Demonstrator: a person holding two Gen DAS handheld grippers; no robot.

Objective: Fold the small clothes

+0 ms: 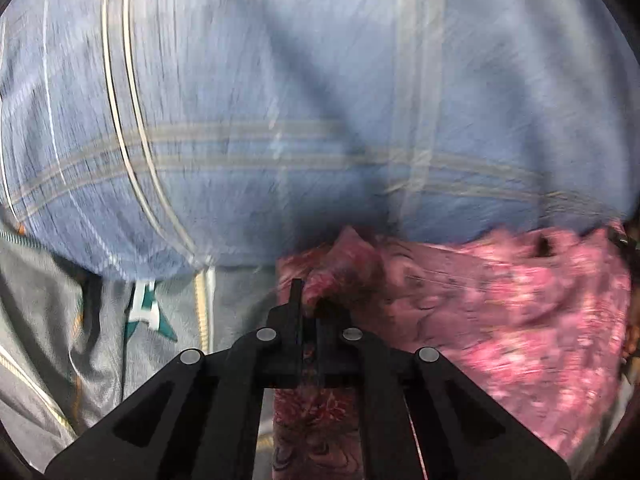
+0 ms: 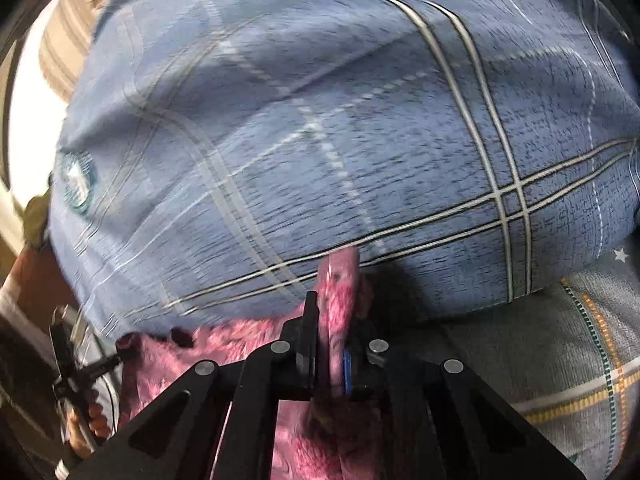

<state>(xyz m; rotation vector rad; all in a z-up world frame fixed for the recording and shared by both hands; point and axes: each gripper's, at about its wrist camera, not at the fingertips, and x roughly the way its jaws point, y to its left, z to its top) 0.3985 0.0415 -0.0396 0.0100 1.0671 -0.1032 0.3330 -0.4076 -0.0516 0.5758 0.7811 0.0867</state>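
Pink floral-print garment [image 1: 500, 300], small, soft, crumpled, stretched between two pinched points. Left wrist view: bulk of cloth spreads from centre toward 3 o'clock, print blurred; bunched fold rises at centre, narrow strip hangs down toward 6 o'clock. Right wrist view: same garment [image 2: 224, 348] fills 6 to 8 o'clock, one edge gathered into upright ridge at centre. Cloth lies against blue plaid bedding, which fills upper frame from 9 through 12 to 3 o'clock in both views.

Big blue plaid cloth-covered cushion [image 2: 320, 140] bulks just ahead, blocking forward reach. Pink patterned fabric [image 1: 500, 312] spreads before it. Grey checked bedding [image 2: 560, 344] lies bare on the right.
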